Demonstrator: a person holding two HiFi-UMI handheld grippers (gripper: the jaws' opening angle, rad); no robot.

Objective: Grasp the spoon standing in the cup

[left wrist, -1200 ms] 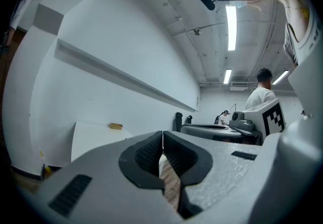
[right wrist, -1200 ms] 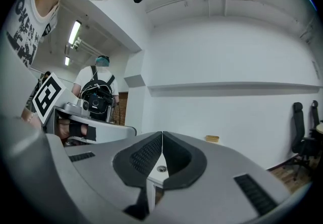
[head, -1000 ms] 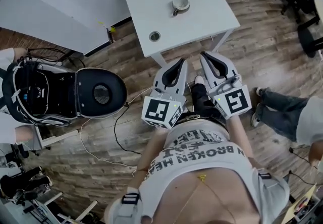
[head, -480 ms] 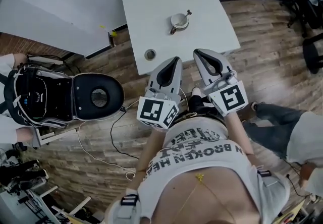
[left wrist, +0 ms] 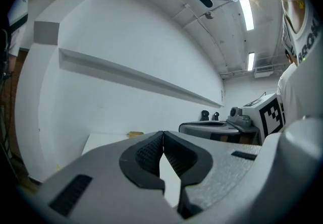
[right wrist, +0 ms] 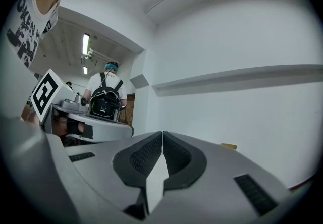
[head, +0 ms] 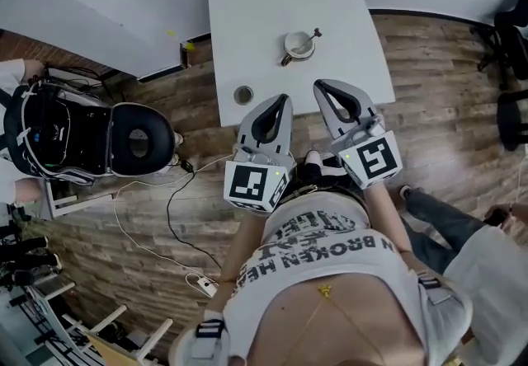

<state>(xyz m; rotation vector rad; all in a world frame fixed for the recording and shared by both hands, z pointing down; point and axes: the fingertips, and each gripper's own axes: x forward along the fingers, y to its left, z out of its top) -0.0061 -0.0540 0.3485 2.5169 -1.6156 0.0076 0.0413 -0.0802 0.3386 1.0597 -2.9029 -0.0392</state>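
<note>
Small pale cup (head: 297, 46) sits upper centre of the head view on a white table (head: 264, 2); a thin spoon (head: 314, 33) stands in it, its dark-ended handle leaning toward the upper right. Left gripper (head: 284, 99) and right gripper (head: 318, 86) hover side by side below the cup, at the table's near edge and apart from it. Both pairs of jaws are pressed fully together, pads meeting, nothing between them.
</note>
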